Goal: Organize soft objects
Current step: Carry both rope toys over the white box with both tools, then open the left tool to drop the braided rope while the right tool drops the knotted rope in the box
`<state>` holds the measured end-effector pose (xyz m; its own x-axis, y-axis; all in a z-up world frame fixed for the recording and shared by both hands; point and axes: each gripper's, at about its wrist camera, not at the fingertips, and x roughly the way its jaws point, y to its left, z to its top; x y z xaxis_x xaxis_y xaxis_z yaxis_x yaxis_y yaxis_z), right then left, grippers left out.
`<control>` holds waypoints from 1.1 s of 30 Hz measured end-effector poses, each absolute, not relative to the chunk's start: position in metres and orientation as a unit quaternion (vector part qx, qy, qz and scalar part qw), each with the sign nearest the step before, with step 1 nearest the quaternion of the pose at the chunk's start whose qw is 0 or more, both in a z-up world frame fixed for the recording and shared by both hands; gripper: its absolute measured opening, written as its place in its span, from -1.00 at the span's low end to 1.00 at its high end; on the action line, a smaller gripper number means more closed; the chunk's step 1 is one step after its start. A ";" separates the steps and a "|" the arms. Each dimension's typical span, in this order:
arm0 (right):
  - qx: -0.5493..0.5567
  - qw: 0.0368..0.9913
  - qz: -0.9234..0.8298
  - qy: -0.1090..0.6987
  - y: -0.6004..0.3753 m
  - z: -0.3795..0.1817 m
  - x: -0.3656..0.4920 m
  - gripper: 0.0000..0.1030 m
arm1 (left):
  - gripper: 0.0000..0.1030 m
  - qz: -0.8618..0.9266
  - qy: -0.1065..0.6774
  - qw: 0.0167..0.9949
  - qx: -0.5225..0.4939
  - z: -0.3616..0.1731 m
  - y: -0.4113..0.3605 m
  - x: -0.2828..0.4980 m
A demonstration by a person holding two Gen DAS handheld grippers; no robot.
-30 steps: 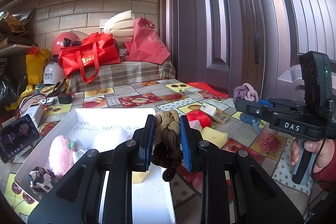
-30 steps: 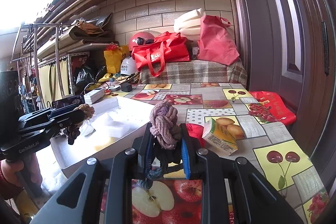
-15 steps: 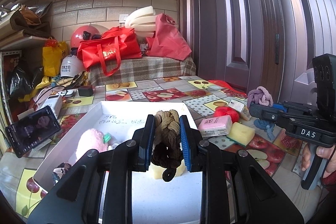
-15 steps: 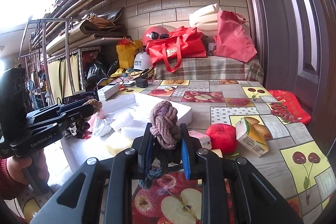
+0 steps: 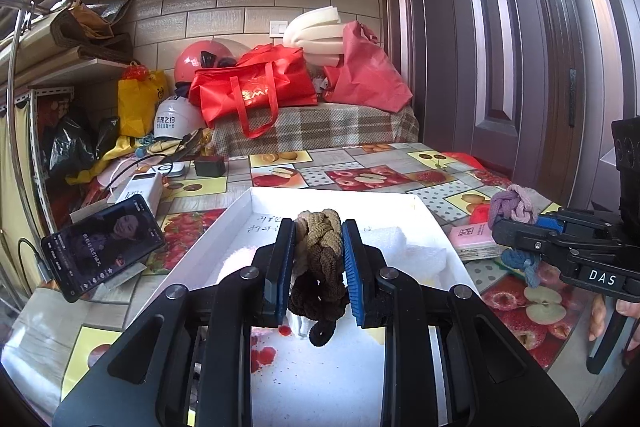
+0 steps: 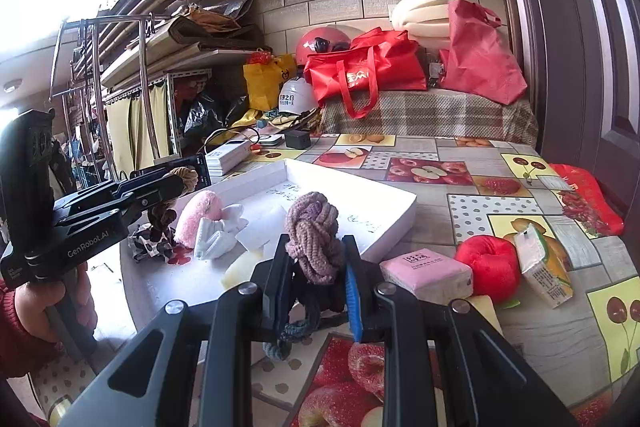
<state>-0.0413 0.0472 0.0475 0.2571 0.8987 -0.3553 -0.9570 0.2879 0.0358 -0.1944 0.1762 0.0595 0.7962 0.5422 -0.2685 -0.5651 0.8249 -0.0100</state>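
Landmark: tray (image 6: pixel 394 213) on table (image 6: pixel 472 147).
In tray: plush toy (image 6: pixel 200 213), foam pieces (image 6: pixel 218 233), patterned scrunchie (image 6: pixel 150 241) at near-left part.
Over tray's near part: left gripper (image 5: pixel 319 259) with braided scrunchie (image 5: pixel 318 259) between pads.
Just right of tray, on table: tissue pack (image 6: pixel 426 273), then stuffed apple (image 6: pixel 490 263), then carton (image 6: pixel 542 271).
Before tray's right corner: right gripper (image 6: pixel 316 267) with knotted scrunchie (image 6: pixel 314 241) between pads.
Left of tray: phone (image 5: pixel 102 241), propped; power bank (image 5: pixel 140 187) behind phone.
Behind tray, at table's far end: bags (image 5: pixel 256 93), helmets (image 5: pixel 172 121).
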 end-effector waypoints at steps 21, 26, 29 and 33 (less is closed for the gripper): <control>-0.192 0.755 0.600 0.182 0.147 0.036 -0.037 -0.55 | -0.55 0.319 0.128 0.937 -0.063 0.058 0.221 -0.182; -0.180 0.763 0.589 0.195 0.158 0.036 -0.025 -0.55 | -0.55 0.311 0.142 0.938 -0.066 0.057 0.228 -0.174; -0.184 0.763 0.590 0.188 0.160 0.036 -0.028 -0.55 | -0.55 0.308 0.147 0.937 -0.071 0.057 0.230 -0.172; -0.189 0.760 0.600 0.159 0.155 0.039 -0.039 -0.55 | -0.54 0.309 0.145 0.938 -0.064 0.057 0.227 -0.172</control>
<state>-0.0385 0.1555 0.0392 0.2283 0.8530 -0.4694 -0.9735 0.2071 -0.0972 -0.1717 0.2266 0.0572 0.7674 0.5605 -0.3114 -0.5977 0.8011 -0.0310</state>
